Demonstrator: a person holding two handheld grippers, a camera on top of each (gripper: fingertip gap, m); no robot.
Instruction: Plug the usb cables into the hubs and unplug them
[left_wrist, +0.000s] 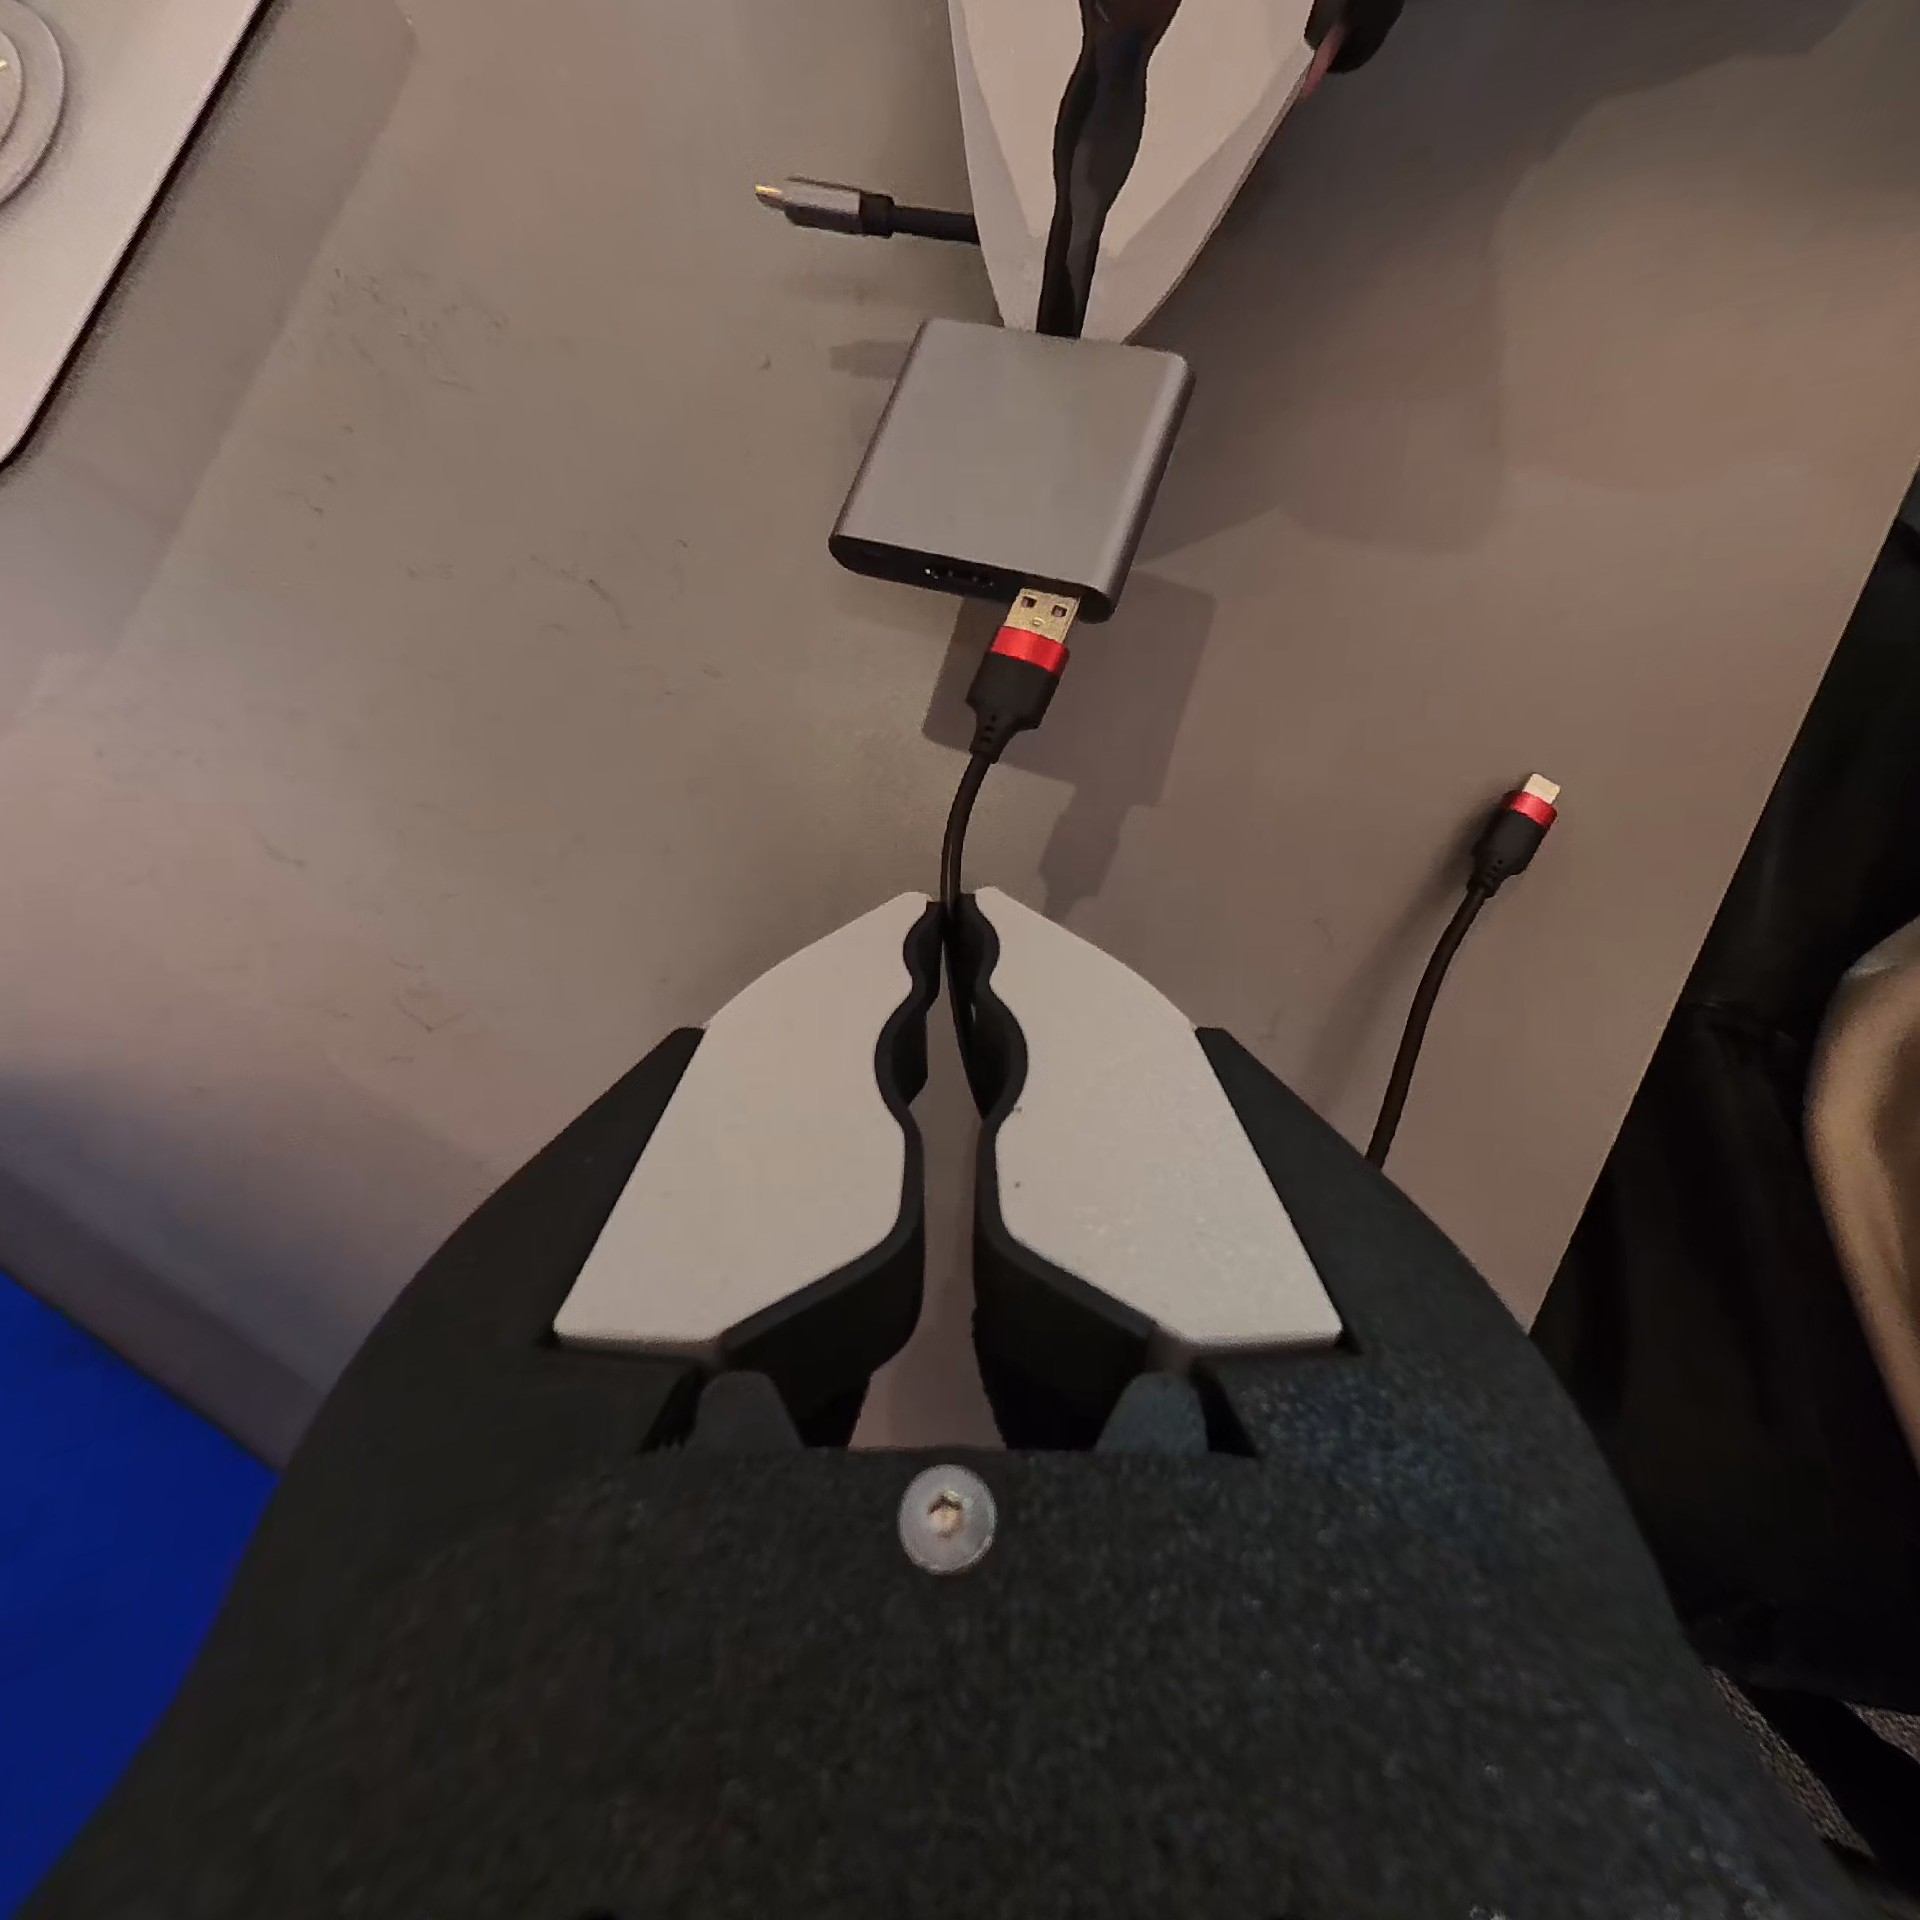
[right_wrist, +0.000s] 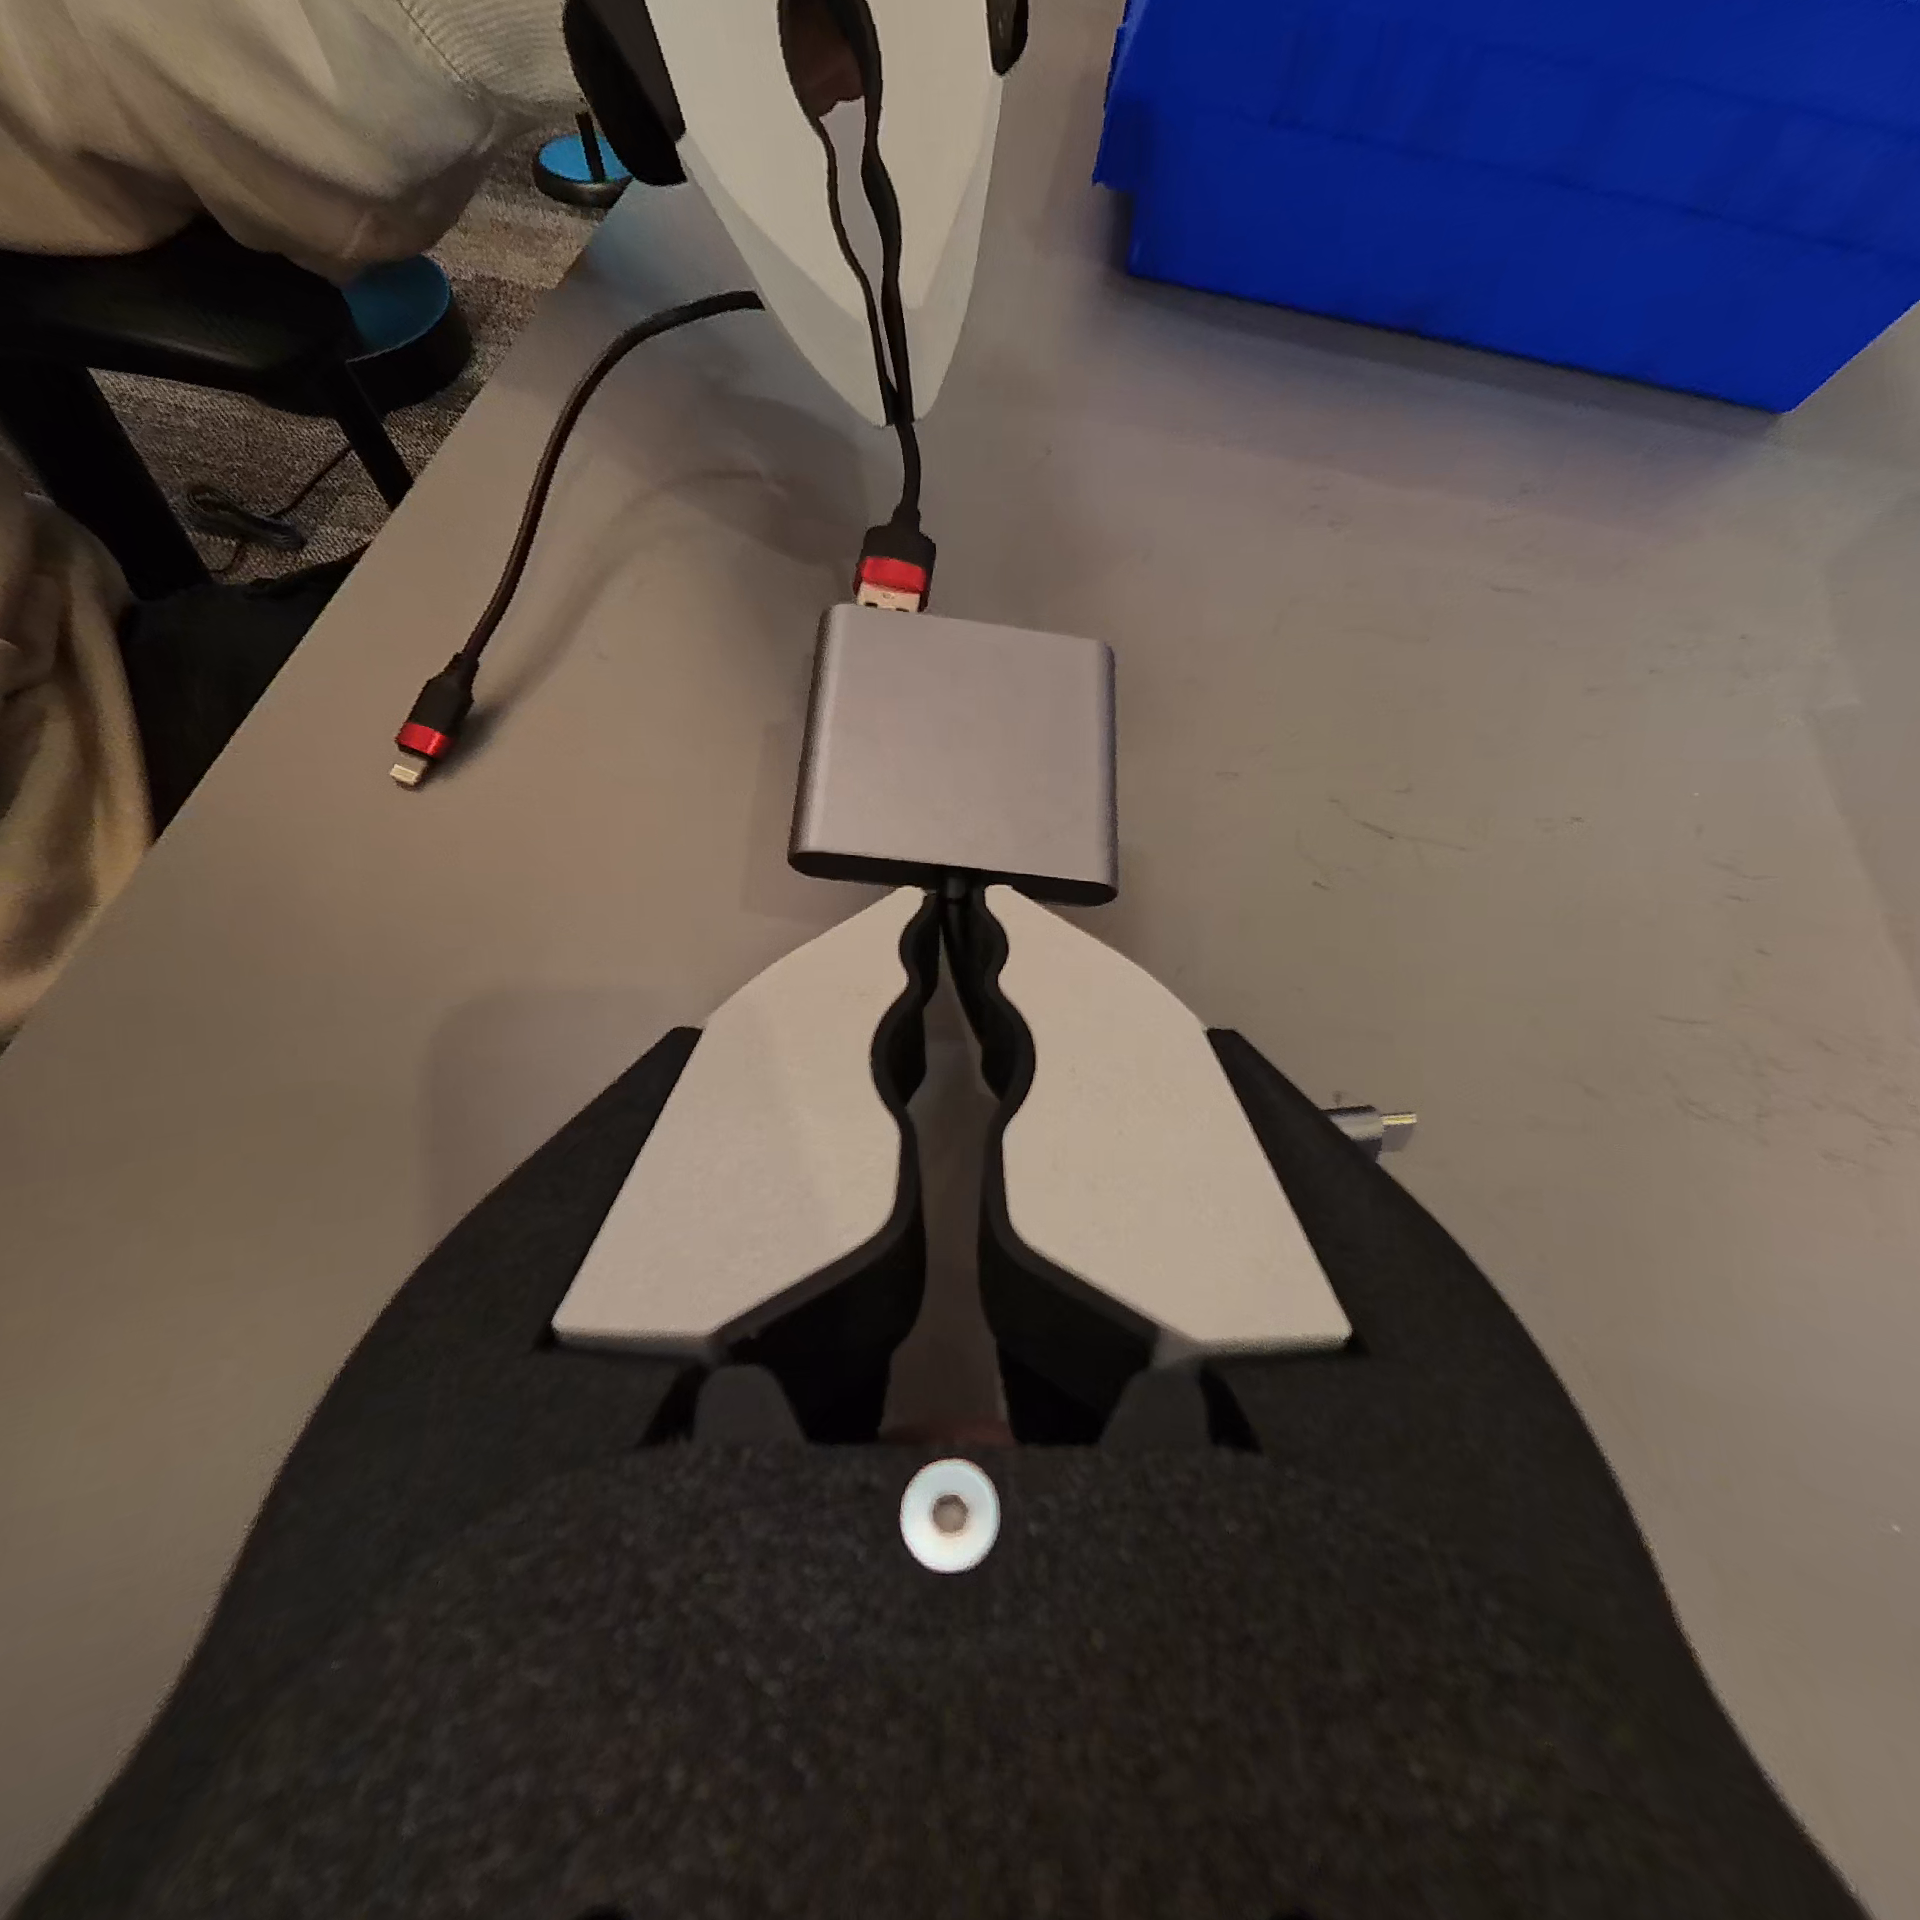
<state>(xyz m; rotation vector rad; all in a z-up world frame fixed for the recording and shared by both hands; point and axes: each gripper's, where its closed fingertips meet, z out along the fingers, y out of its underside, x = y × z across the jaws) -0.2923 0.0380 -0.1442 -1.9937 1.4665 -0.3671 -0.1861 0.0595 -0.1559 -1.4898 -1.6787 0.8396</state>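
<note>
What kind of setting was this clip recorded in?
Probably an office or lab workbench: a plain grey table with a blue plastic bin at its edge, carpeted floor and a black chair base beside it.

Grey table (right_wrist: 1455, 727) bears a blue bin (right_wrist: 1507, 187) at its far right in the right wrist view; black chair (right_wrist: 187, 322) and grey carpet (right_wrist: 260, 447) beyond the table's left edge.
</note>
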